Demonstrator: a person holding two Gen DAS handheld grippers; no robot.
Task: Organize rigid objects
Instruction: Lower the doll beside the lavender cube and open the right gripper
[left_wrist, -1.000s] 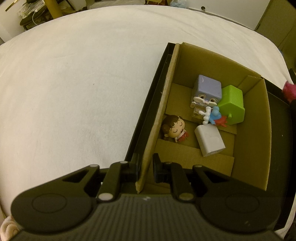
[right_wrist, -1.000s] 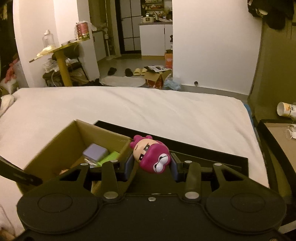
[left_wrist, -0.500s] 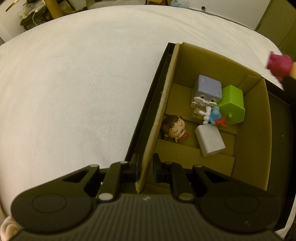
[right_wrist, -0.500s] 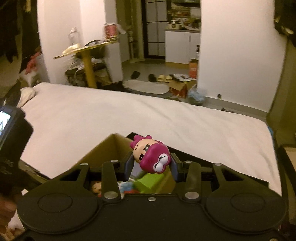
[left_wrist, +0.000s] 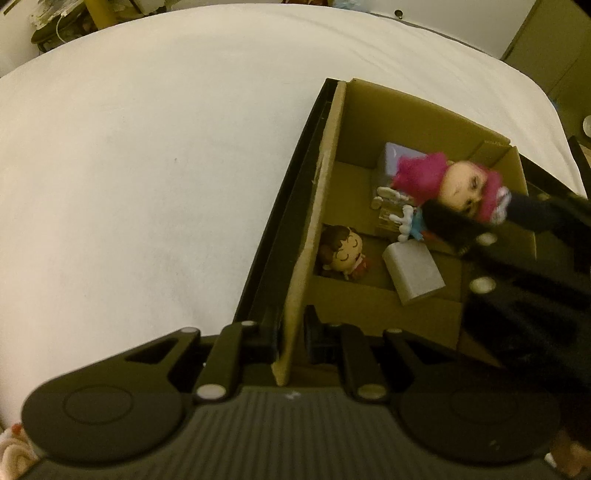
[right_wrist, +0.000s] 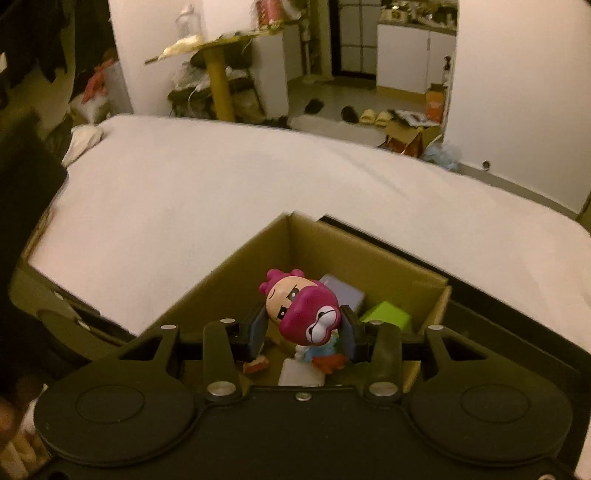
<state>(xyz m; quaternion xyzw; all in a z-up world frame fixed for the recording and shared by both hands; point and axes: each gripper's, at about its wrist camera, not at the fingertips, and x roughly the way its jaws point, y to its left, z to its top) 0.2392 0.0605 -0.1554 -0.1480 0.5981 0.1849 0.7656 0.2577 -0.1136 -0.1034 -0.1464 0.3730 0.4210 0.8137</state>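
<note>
A brown cardboard box (left_wrist: 373, 107) stands on a white bed and holds toys: a brown-haired doll (left_wrist: 341, 253), a grey block (left_wrist: 412, 273), a purple cube (left_wrist: 389, 162) and a blue figure (left_wrist: 412, 221). My left gripper (left_wrist: 291, 338) is shut on the box's near wall (left_wrist: 314, 229). My right gripper (right_wrist: 303, 326) is shut on a magenta-haired toy head (right_wrist: 301, 310) and holds it over the box interior; it also shows in the left wrist view (left_wrist: 454, 184). A green block (right_wrist: 386, 315) lies below it.
The box sits in a black tray (left_wrist: 280, 206) on the white bed (left_wrist: 147, 166). Beyond the bed are a yellow side table (right_wrist: 218, 62), floor clutter and a white wall.
My right gripper has carried the magenta toy head from beside the box to above its inside. The left gripper has kept its hold on the box wall.
</note>
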